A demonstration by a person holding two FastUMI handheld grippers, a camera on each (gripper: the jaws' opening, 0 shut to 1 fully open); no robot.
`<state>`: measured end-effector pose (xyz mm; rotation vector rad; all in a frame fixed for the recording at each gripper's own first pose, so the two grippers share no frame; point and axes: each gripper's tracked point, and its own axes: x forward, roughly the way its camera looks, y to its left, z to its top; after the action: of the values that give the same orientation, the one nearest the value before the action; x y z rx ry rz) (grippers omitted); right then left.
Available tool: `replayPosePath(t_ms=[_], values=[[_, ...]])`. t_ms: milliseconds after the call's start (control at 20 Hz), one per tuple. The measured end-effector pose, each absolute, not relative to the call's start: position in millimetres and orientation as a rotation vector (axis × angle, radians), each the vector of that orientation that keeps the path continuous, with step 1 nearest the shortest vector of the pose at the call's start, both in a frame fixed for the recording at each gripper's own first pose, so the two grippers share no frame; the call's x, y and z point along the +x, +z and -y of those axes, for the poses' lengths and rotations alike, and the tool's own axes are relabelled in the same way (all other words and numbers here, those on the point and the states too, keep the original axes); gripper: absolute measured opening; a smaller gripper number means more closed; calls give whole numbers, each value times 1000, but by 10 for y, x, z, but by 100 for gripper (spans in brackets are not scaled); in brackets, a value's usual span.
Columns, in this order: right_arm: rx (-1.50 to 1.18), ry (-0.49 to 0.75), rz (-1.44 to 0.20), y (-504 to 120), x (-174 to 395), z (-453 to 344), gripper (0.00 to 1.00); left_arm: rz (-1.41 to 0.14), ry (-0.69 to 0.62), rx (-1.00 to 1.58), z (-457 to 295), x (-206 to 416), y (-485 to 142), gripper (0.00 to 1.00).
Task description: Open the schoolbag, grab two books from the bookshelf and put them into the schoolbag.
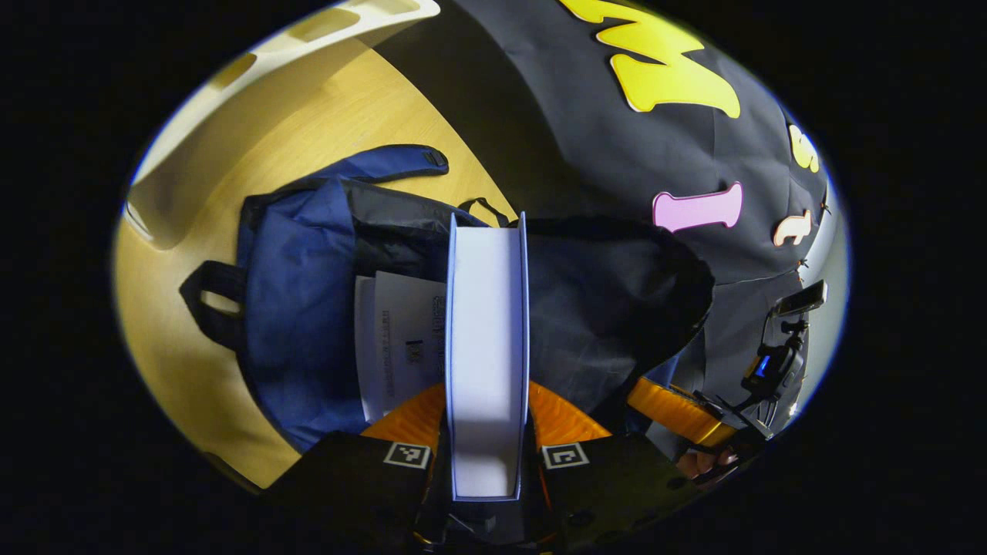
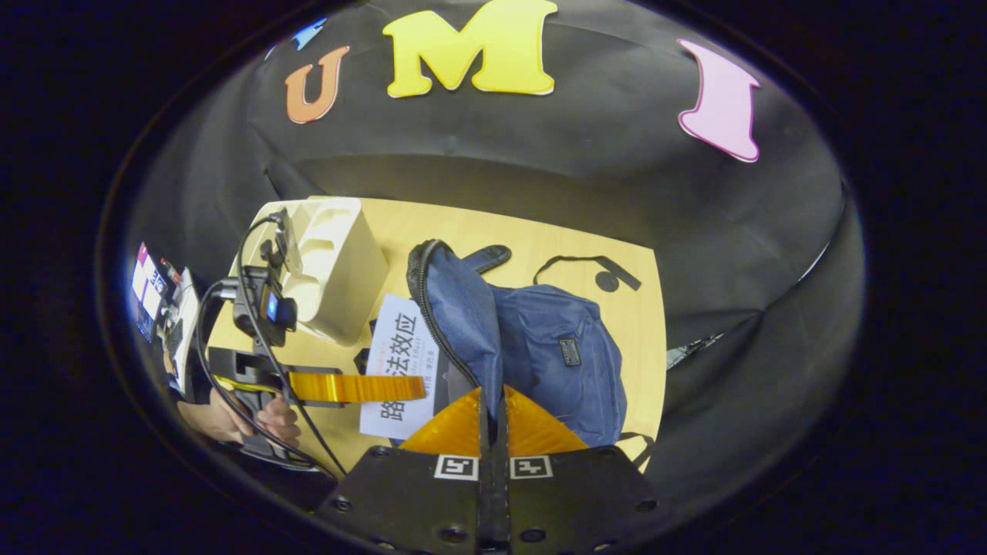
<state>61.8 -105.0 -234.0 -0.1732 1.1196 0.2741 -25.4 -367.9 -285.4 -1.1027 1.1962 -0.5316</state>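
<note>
A blue schoolbag (image 1: 297,308) lies open on the wooden table (image 1: 339,116). My left gripper (image 1: 487,389) is shut on a thick book (image 1: 487,324), held edge-on over the bag's mouth. A second white book (image 1: 397,339) lies inside the bag, just left of it. The right gripper (image 1: 655,401) shows at the right, on the bag's dark flap, with a hand behind it. In the right gripper view my right gripper (image 2: 491,397) is shut on the schoolbag's (image 2: 555,347) zippered rim. The left gripper (image 2: 409,388) presses the white book (image 2: 401,347) at the bag's opening.
A white bookshelf (image 2: 339,262) stands on the table (image 2: 540,239) beyond the left gripper, and its edge (image 1: 231,100) curves along the top left. Bag straps (image 2: 594,270) trail across the wood. The black cloth wall closes the far side.
</note>
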Motion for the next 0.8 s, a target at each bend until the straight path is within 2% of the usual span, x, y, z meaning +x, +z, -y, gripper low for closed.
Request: replayPosePath(t_ms=[250, 300, 350, 550, 600, 650, 700, 750, 800], values=[[-180, 269, -1124, -2313, 626, 1099, 0, -1222, -591, -1162, 3980, -217, -3016, 40], [-178, 271, -1124, -2307, 631, 1095, 0, -1227, -599, -1169, 4035, -212, -3046, 48], [-182, 270, -1125, -2304, 635, 1102, 0, -1228, -603, -1174, 4076, -214, -3078, 41], [-181, 269, -1128, -2324, 667, 1125, 0, -1248, -592, -1198, 4148, -200, -3236, 45], [-180, 271, -1131, -2336, 677, 1117, 0, -1264, -585, -1190, 4154, -209, -3293, 55], [-178, 274, -1135, -2348, 663, 1108, 0, -1281, -580, -1183, 4154, -233, -3336, 57], [-178, 276, -1138, -2366, 659, 1108, 0, -1289, -575, -1180, 4147, -231, -3360, 65], [-178, 278, -1140, -2388, 666, 1097, 0, -1301, -563, -1165, 4133, -238, -3371, 56], [-175, 280, -1143, -2402, 666, 1094, 0, -1325, -538, -1126, 4103, -263, -3419, 59]])
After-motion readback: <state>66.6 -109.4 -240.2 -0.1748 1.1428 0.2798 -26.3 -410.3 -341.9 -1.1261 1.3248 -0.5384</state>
